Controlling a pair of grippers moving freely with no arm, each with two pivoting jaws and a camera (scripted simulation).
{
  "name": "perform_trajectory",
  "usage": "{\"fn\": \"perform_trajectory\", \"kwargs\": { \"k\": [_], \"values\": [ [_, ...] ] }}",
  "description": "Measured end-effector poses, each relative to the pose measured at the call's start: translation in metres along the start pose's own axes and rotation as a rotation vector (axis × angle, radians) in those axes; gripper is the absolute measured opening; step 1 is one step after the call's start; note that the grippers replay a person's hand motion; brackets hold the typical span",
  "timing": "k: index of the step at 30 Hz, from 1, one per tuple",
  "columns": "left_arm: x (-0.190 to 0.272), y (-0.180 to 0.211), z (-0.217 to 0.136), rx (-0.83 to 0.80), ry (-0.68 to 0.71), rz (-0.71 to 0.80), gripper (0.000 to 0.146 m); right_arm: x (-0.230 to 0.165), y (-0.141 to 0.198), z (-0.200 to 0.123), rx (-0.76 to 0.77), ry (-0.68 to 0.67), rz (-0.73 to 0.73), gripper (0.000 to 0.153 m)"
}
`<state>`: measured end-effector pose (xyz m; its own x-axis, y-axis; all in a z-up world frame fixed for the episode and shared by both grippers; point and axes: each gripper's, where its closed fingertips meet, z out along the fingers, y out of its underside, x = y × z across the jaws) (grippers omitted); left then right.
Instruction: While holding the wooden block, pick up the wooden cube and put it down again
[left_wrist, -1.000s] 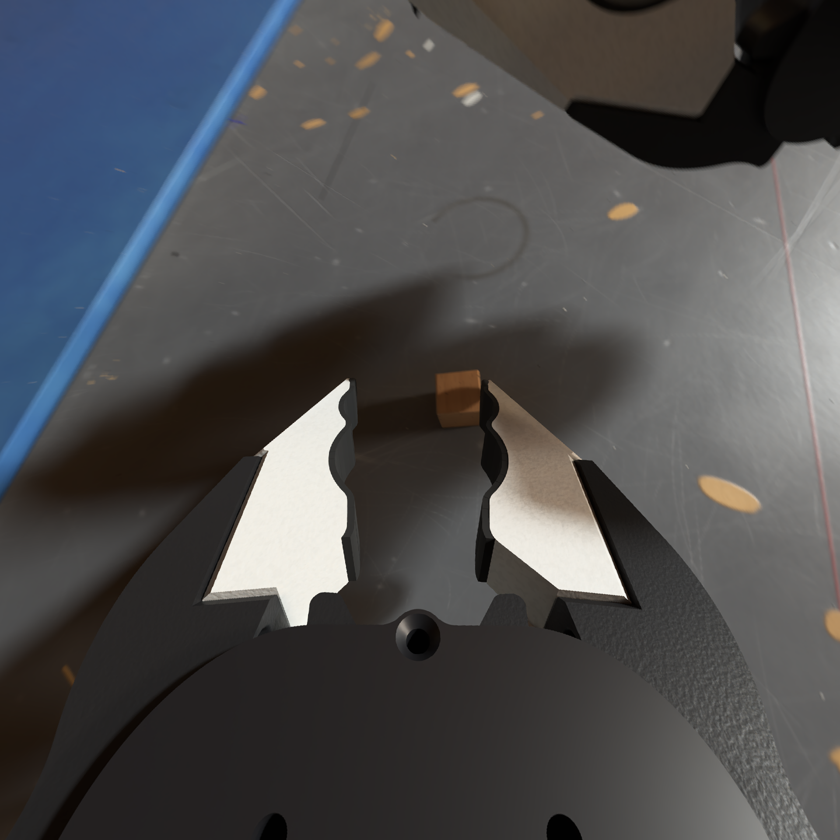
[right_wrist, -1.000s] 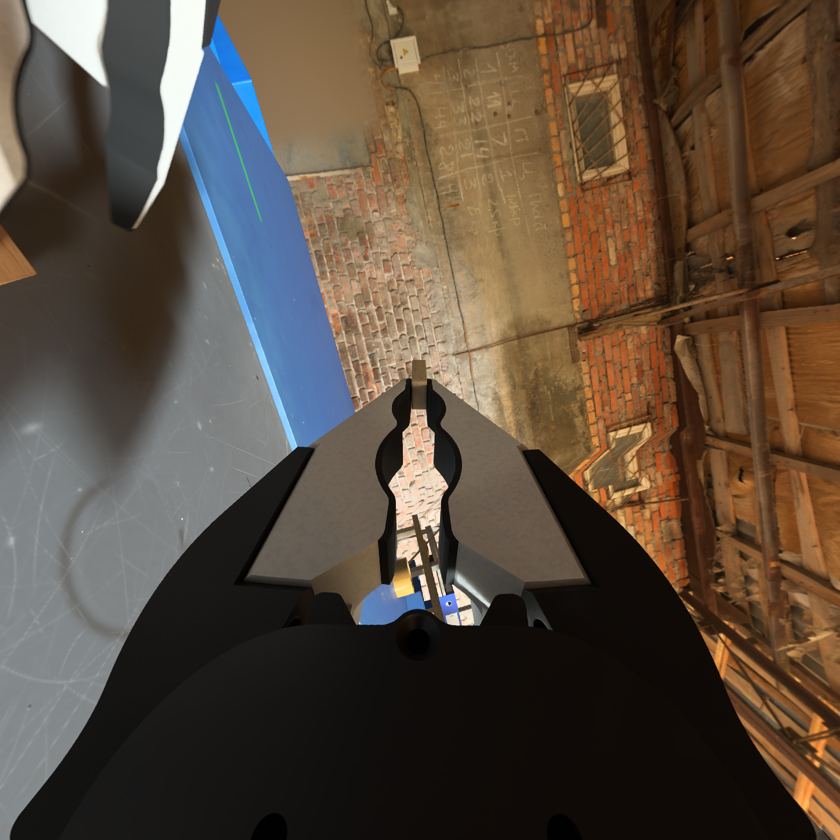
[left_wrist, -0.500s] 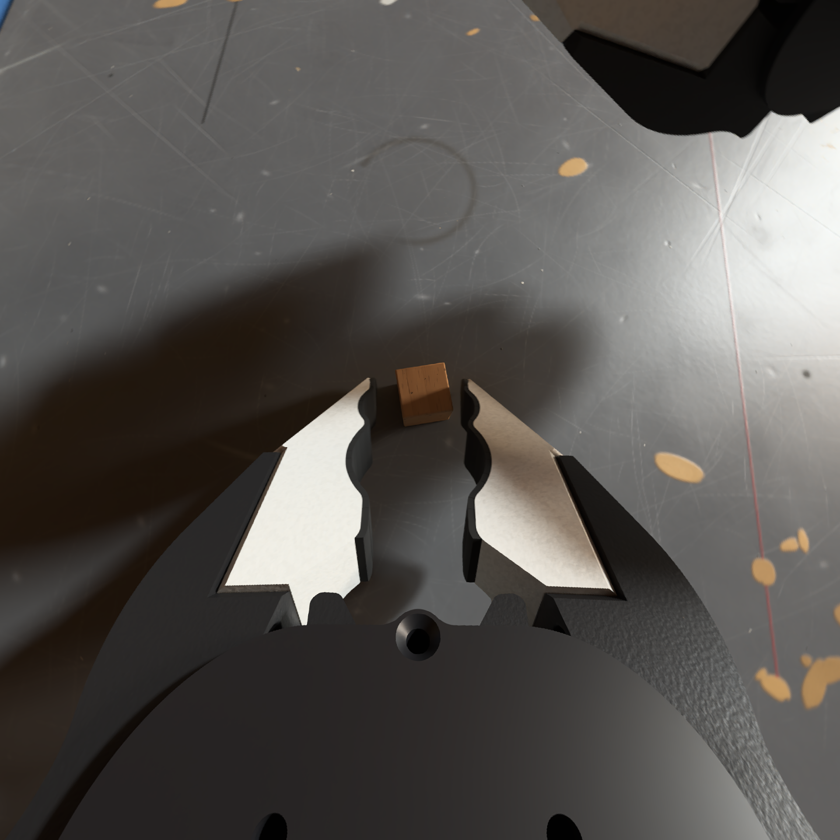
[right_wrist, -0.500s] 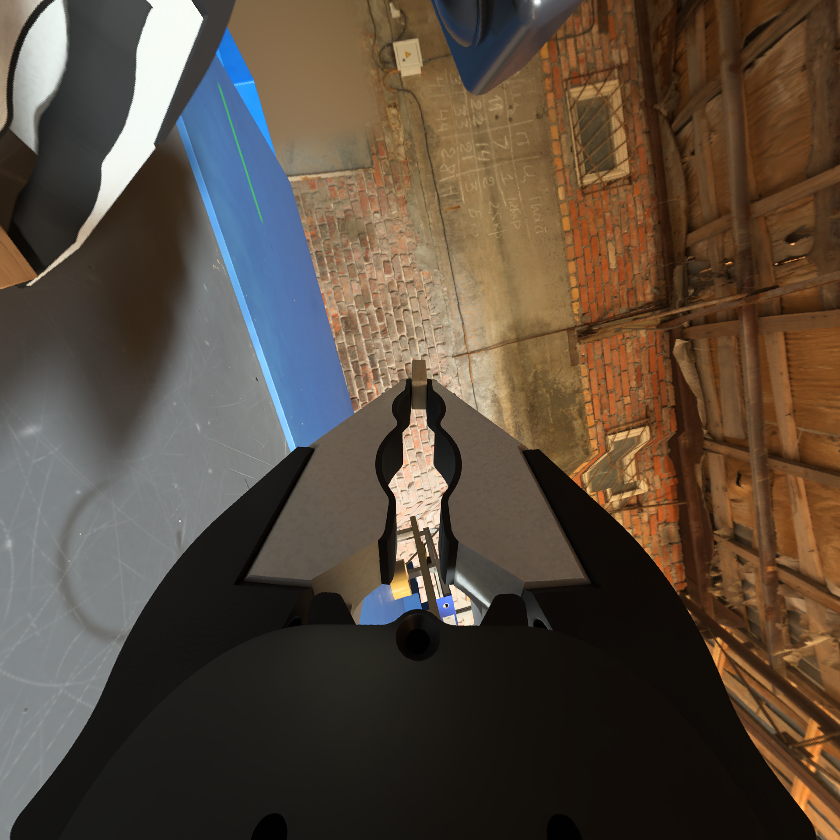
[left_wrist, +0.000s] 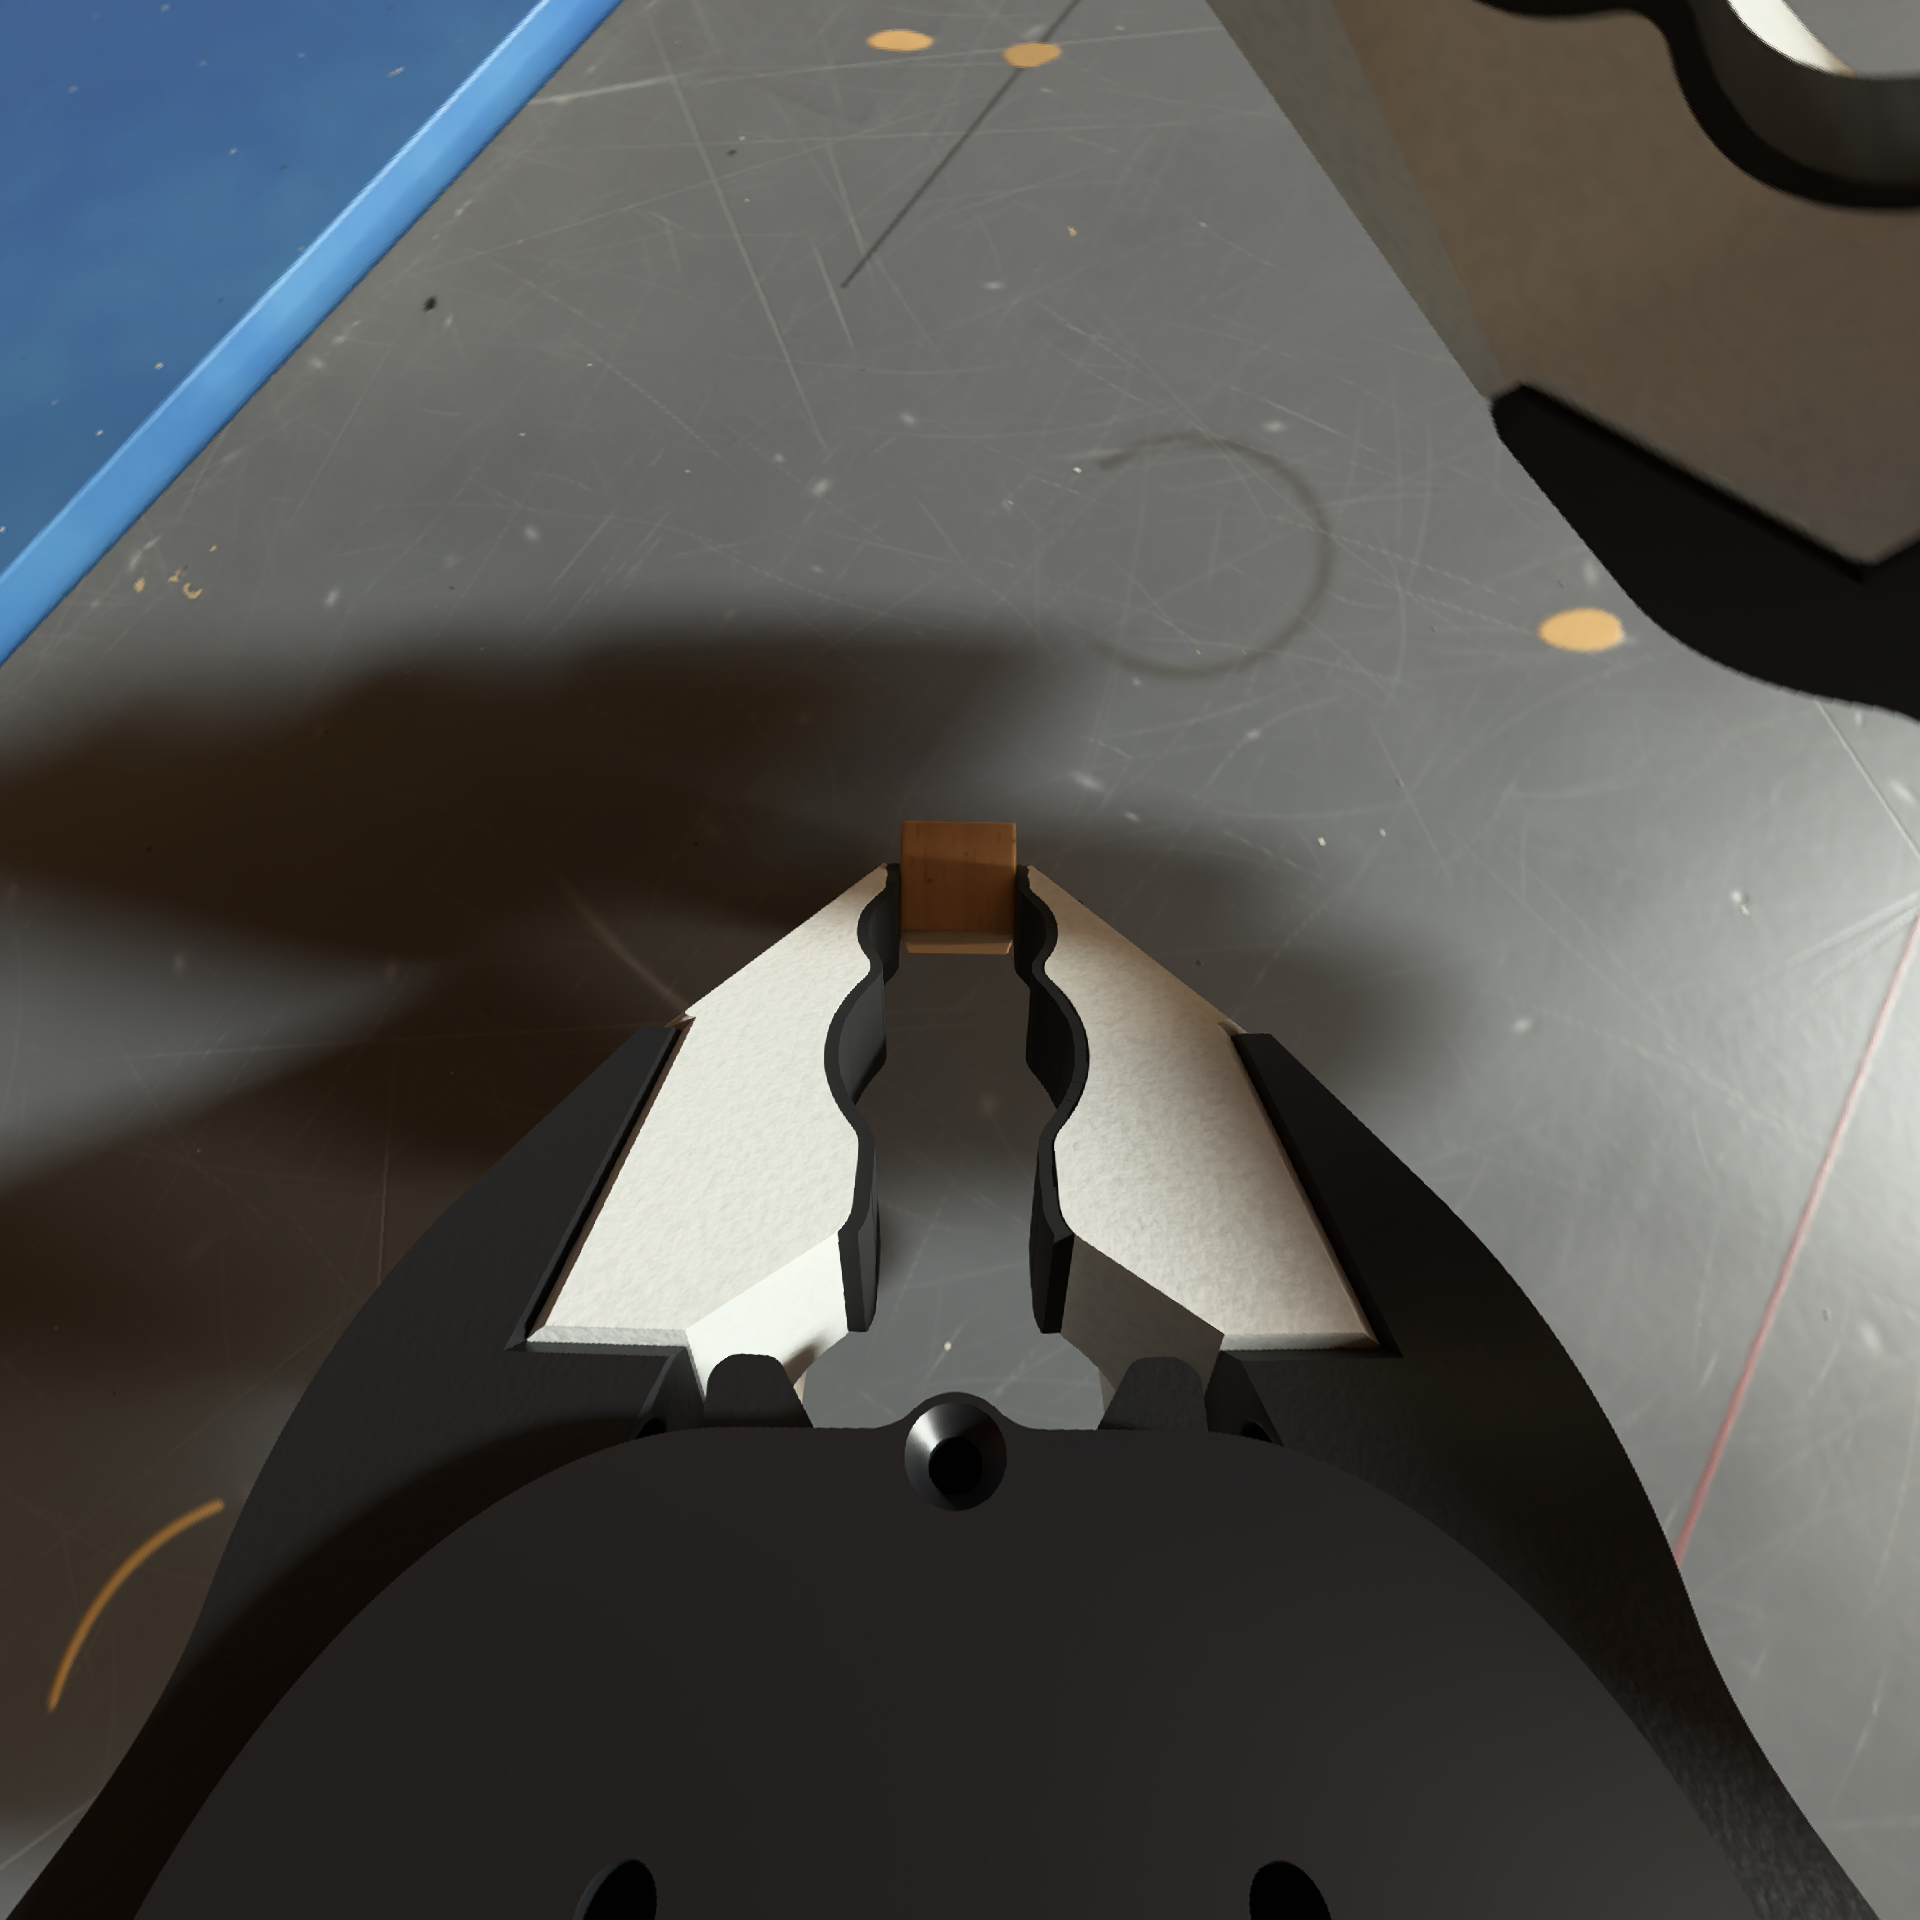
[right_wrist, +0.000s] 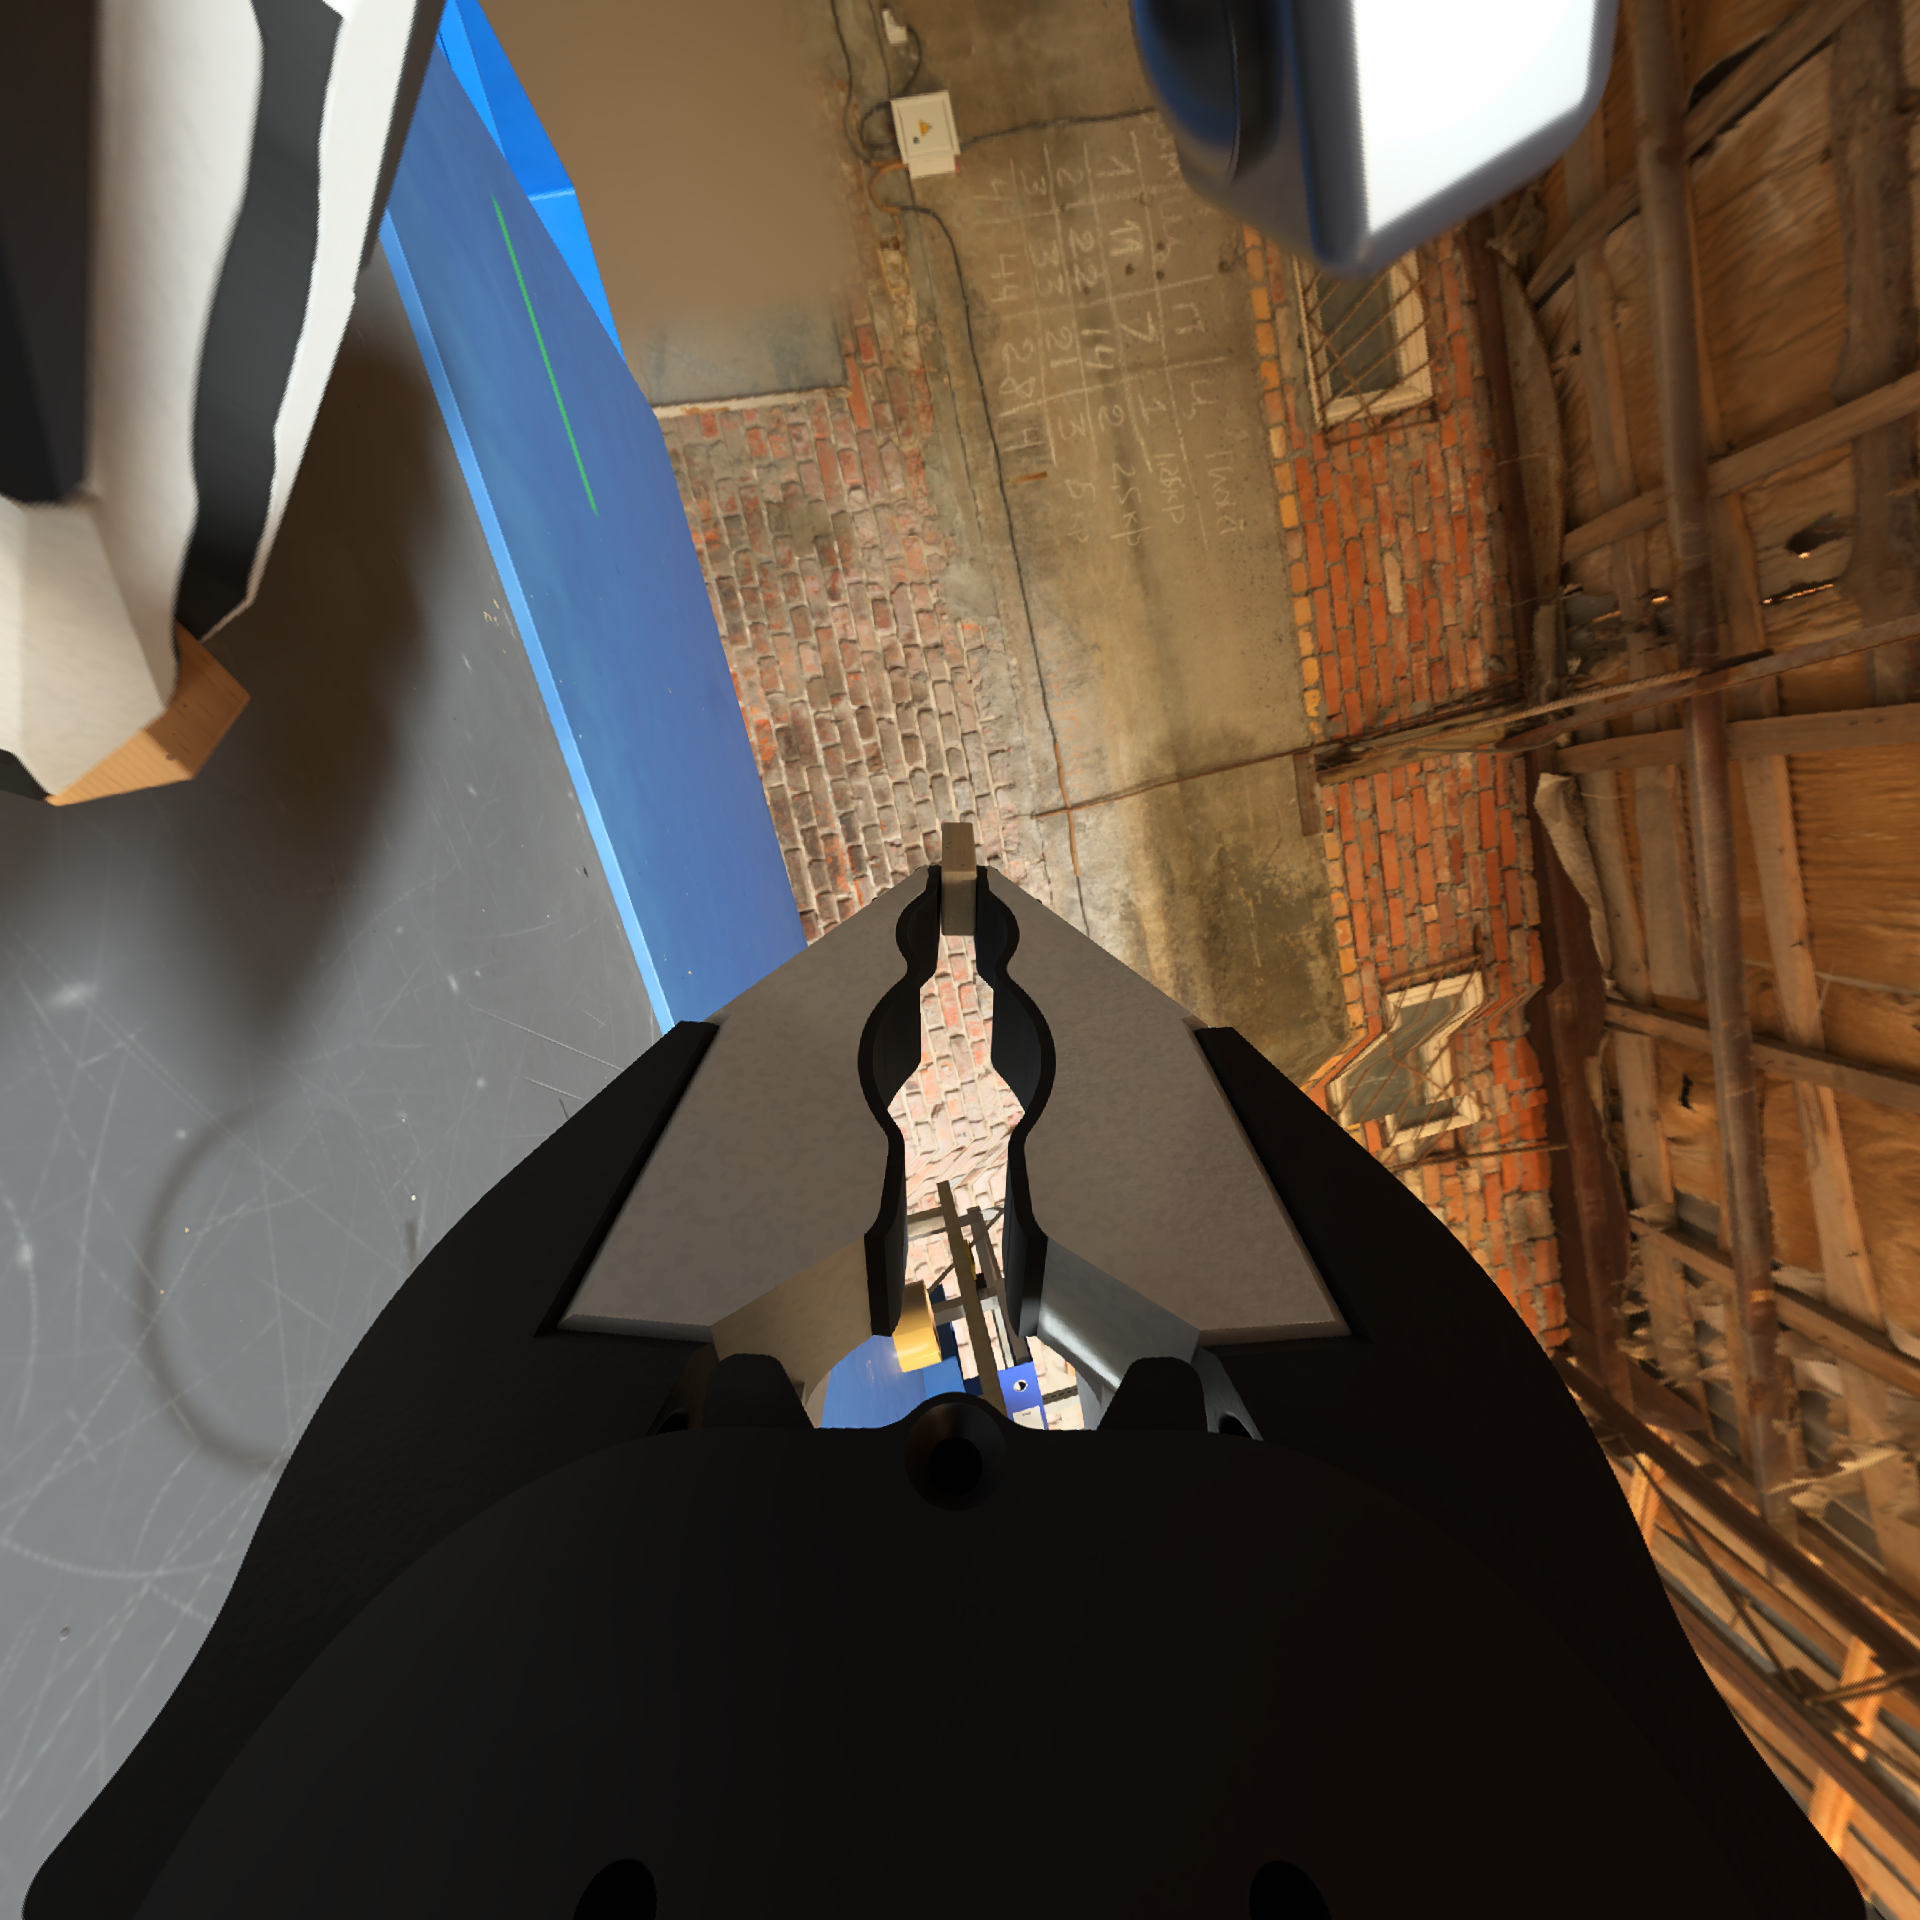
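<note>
The small wooden cube (left_wrist: 956, 883) sits between the fingertips of my left gripper (left_wrist: 956, 904), which is shut on it over the grey table (left_wrist: 935, 468). I cannot tell whether the cube is off the table. In the right wrist view the cube (right_wrist: 166, 727) shows at the tip of the left gripper's white fingers (right_wrist: 83, 623), close to the table. My right gripper (right_wrist: 956, 904) is shut on a thin pale wooden block (right_wrist: 956, 847) and holds it in the air, pointing past the table's edge at a brick wall.
The scratched grey table has a blue edge (left_wrist: 260, 301) on its left side. Part of the right gripper (left_wrist: 1621, 343) hangs over the table at the upper right of the left wrist view. A blue and white rounded body (right_wrist: 1371, 114) is at the top of the right wrist view.
My left gripper has moved onto the cube and its jaws have narrowed until the fingertips pinch it. The right gripper has kept still with the block.
</note>
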<state>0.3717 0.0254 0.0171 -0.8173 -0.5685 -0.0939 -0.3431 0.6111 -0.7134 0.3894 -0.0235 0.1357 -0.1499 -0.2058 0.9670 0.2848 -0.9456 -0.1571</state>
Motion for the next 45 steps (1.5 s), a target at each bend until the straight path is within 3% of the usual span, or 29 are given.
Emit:
{"fn": "perform_trajectory", "kwargs": {
  "k": [8, 20, 23, 27, 36, 40, 45],
  "values": [
    [-0.006, -0.003, 0.012, -0.037, -0.013, -0.089, 0.021, 0.000, -0.002, -0.001, 0.008, -0.001, -0.002, 0.005],
    [-0.022, -0.002, 0.005, 0.003, -0.069, 0.046, 0.021, 0.001, -0.002, -0.001, 0.009, 0.002, 0.000, 0.005],
    [-0.030, 0.002, 0.006, -0.051, -0.101, -0.031, 0.021, 0.001, -0.002, -0.001, 0.011, 0.003, -0.005, 0.005],
    [-0.020, 0.002, 0.009, -0.059, -0.021, -0.116, 0.021, 0.000, -0.003, 0.000, 0.015, 0.004, -0.014, 0.005],
    [-0.014, -0.003, 0.013, -0.009, 0.009, 0.013, 0.021, 0.000, -0.004, 0.000, 0.022, 0.003, -0.014, 0.005],
    [-0.022, 0.000, 0.007, -0.015, -0.063, 0.097, 0.025, 0.000, -0.005, 0.001, 0.031, 0.006, -0.031, 0.005],
    [-0.016, -0.001, 0.005, -0.007, -0.035, 0.084, 0.032, -0.001, -0.005, 0.002, 0.049, 0.010, -0.053, 0.005]
  ]
}}
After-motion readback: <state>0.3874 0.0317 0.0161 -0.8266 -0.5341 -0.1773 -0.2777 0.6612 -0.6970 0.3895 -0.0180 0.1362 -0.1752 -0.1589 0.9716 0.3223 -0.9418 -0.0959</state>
